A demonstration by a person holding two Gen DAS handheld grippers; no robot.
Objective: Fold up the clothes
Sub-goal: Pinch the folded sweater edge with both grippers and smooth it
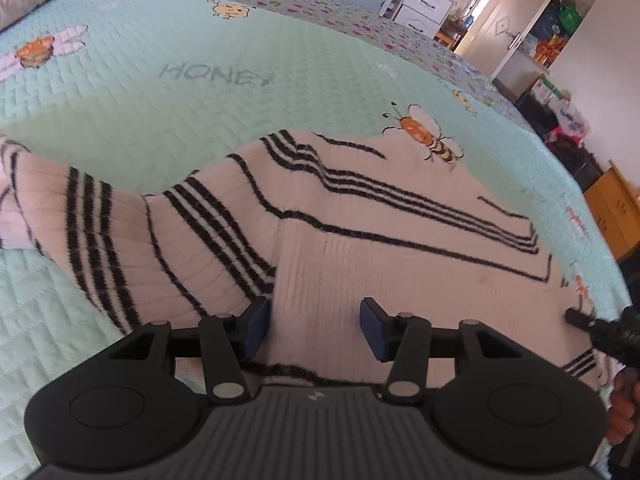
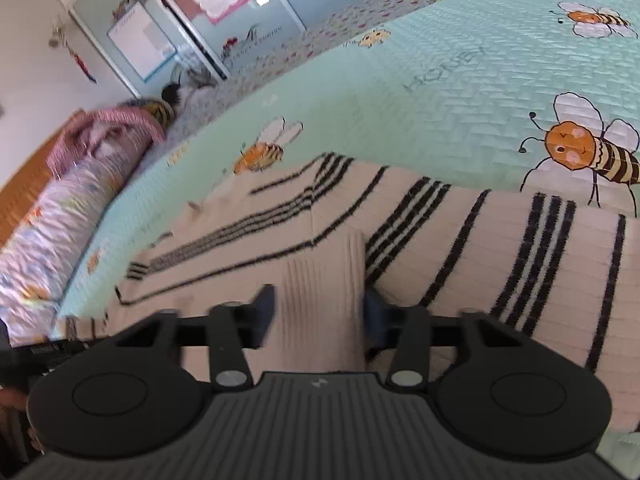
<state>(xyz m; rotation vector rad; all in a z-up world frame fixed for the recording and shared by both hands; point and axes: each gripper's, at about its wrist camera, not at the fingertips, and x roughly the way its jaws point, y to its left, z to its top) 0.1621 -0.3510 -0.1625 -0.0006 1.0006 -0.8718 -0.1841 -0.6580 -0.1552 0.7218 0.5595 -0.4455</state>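
A cream knit sweater (image 1: 360,240) with black stripes lies spread on a mint quilted bedspread (image 1: 180,112) printed with bees. In the left wrist view one sleeve (image 1: 100,240) runs off to the left. My left gripper (image 1: 316,328) hovers at the sweater's near edge, its jaws apart, flat fabric showing in the gap. In the right wrist view the sweater (image 2: 500,248) fills the foreground. My right gripper (image 2: 320,308) is shut on a raised ribbed fold of it. The other gripper (image 1: 600,332) and a hand (image 1: 624,408) show at the right edge of the left wrist view.
A rolled floral quilt (image 2: 60,220) and a pink checked cloth (image 2: 108,132) lie along the bed's left side. Wardrobe doors (image 2: 240,40) stand behind the bed. A white drawer unit (image 1: 424,8), a doorway and cluttered shelves (image 1: 552,32) are beyond the far right corner.
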